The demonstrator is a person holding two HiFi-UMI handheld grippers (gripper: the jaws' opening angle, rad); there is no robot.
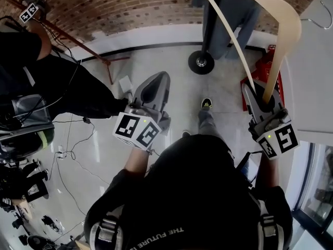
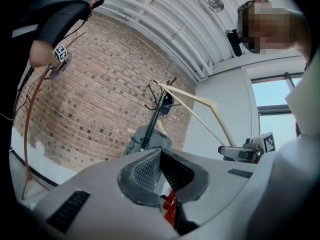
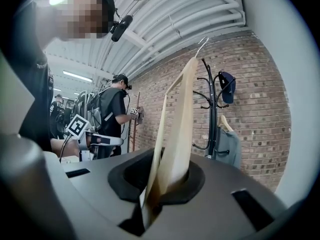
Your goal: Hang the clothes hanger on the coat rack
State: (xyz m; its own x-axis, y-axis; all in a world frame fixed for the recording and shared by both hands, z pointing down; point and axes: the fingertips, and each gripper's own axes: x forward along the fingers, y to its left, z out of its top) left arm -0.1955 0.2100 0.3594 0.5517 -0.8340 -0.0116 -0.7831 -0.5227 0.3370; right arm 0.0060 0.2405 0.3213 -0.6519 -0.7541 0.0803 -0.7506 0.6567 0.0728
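Two hand-held grippers sit nearest the camera, held out in front of the person. The left hand-held gripper (image 1: 154, 87) has its jaws pressed together with nothing between them, and it is idle beside the other. The right hand-held gripper (image 1: 261, 102) is clamped on one end of a pale wooden hanger (image 1: 289, 31). The hanger rises up and away from it, with its wire hook (image 3: 201, 46) at the far top, free in the air. Farther off, the black rack (image 3: 213, 109) stands against a brick wall (image 3: 260, 84), well apart from the hanger. A cap (image 3: 226, 86) and a grey garment (image 3: 227, 147) hang on it. The likely risk is that the long hanger, gripped only at one tip, swivels in the jaws, so the hook misses a peg or knocks the cap off.
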